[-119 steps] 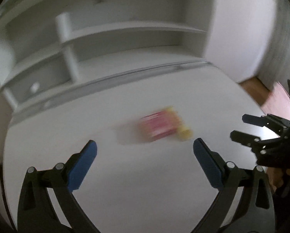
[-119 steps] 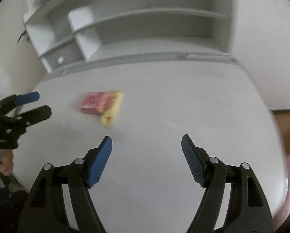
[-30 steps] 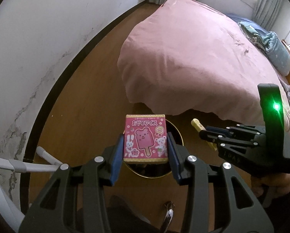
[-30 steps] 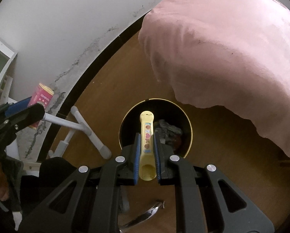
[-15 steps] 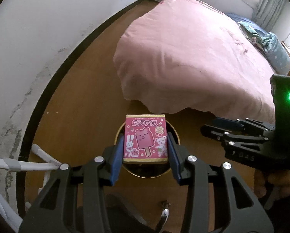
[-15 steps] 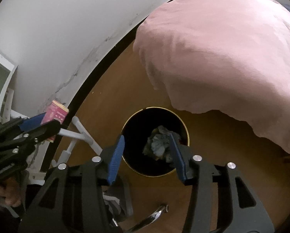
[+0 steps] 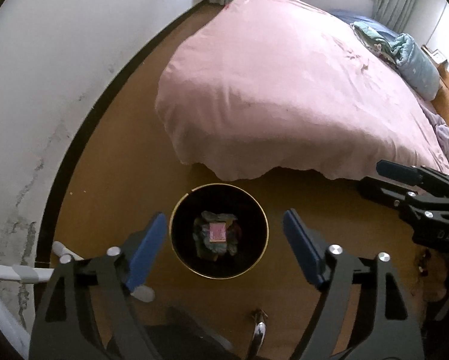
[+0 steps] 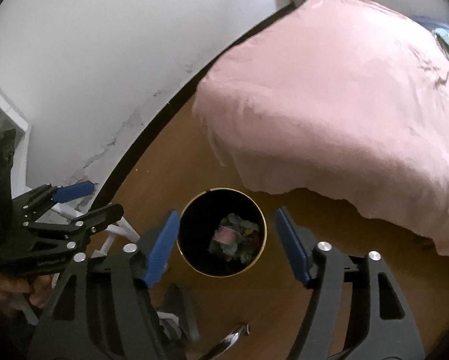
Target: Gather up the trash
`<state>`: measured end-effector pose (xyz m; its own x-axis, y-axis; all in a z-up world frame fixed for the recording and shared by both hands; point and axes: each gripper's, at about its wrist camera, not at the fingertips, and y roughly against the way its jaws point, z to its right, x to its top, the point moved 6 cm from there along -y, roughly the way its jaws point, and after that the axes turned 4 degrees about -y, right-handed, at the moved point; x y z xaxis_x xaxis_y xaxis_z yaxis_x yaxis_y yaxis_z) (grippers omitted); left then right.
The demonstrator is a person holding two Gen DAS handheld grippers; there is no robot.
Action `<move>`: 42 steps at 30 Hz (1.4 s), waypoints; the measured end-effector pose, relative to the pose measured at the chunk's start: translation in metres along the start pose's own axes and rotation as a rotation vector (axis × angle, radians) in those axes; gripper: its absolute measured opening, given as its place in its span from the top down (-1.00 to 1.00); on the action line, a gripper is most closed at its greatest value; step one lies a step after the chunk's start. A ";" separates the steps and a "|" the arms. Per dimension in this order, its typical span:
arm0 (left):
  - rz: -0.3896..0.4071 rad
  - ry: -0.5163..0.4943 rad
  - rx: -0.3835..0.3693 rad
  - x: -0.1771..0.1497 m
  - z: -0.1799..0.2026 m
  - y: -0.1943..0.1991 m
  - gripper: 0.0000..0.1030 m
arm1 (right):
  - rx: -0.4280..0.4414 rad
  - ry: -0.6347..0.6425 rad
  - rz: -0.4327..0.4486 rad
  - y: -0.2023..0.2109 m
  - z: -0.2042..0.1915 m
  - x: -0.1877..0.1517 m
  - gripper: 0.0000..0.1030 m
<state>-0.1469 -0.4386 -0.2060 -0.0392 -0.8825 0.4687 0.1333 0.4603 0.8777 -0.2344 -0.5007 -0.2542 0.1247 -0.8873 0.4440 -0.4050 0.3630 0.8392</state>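
Note:
A round black bin with a gold rim [image 7: 265, 228] [image 8: 262, 213] stands on the wooden floor below both grippers. The pink snack box [image 7: 218, 231] [image 8: 226, 234] lies face up on crumpled rubbish inside it. My left gripper [image 7: 224, 246] hangs open above the bin, nothing between its blue pads. My right gripper [image 8: 226, 241] is also open over the bin and holds nothing. Each gripper shows in the other's view: the right one [image 7: 404, 186] at the right edge, the left one [image 8: 83, 201] at the left. The yellow stick is not visible in the bin.
A bed with a pink cover [image 7: 284, 90] [image 8: 344, 105] overhangs the floor just beyond the bin. A white wall with a dark skirting board [image 7: 83, 138] runs along the left. White chair legs [image 7: 23, 273] and a chrome piece [image 7: 259, 330] sit near the bottom.
My left gripper opened and the pink box dropped into the bin. My right gripper, which let the yellow stick go half a second ago, has opened wider and drawn back.

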 end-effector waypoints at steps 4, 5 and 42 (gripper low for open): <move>0.073 0.028 0.090 -0.001 -0.015 0.055 -0.81 | 0.006 0.087 0.033 0.015 -0.036 0.010 -0.48; 0.099 0.040 0.098 -0.002 -0.021 0.072 -0.84 | 0.018 0.119 0.061 0.024 -0.054 0.015 -0.58; 0.329 0.952 0.800 -0.438 -0.266 0.436 -0.87 | 0.610 0.889 0.069 0.053 -0.531 -0.156 -0.83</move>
<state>0.1920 0.1231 -0.0551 0.6452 -0.2857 0.7086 -0.6395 0.3056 0.7054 0.2057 -0.1919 -0.1121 0.5973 -0.2570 0.7597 -0.7888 -0.0168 0.6145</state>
